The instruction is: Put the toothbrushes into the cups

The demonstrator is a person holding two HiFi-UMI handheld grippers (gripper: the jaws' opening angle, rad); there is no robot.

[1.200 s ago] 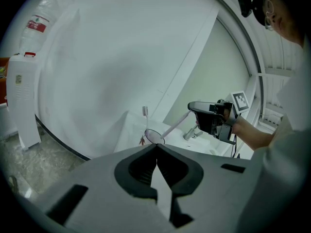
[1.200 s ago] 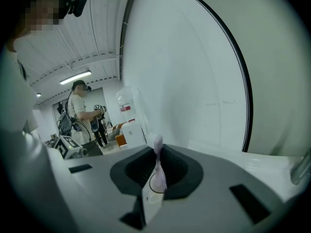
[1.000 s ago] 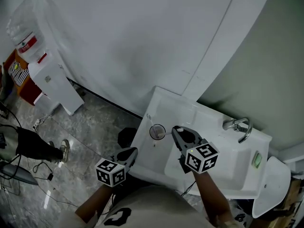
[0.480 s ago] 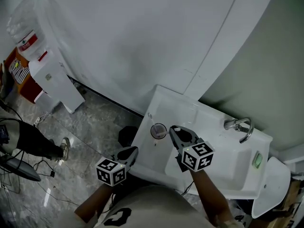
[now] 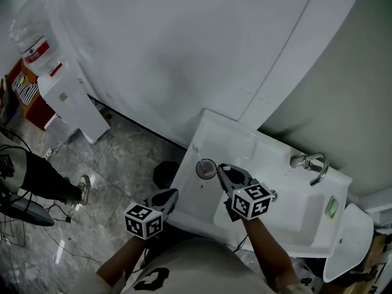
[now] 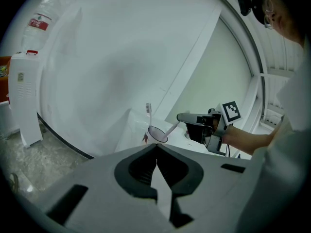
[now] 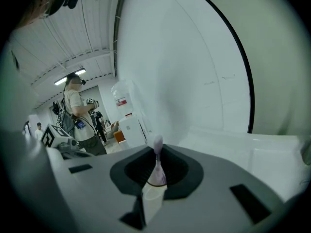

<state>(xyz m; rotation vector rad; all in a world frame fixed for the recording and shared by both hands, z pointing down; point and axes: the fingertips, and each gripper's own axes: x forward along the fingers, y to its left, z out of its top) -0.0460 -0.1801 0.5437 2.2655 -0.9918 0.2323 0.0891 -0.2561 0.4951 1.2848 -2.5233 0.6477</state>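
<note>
Head view showing the cup sitting on the left ledge of the sink. Standing in it already, as seen from the left gripper view, one toothbrush, bristles up and leaning on the rim: judging that part done. Hanging over the cup, a second toothbrush, slanting down toward the mouth with its low end at the rim; not telling clearly whether that end is inside yet. Remaining, by the look of it: getting this one fully in and letting go.

Gripping that second toothbrush, the right hand-held gripper, jaws nearly closed and pinching the handle, with the far end poking out past the pads in the right gripper view. Waiting low off the sink's front edge, the left hand-held gripper, jaws closed together and carrying nothing.
</note>
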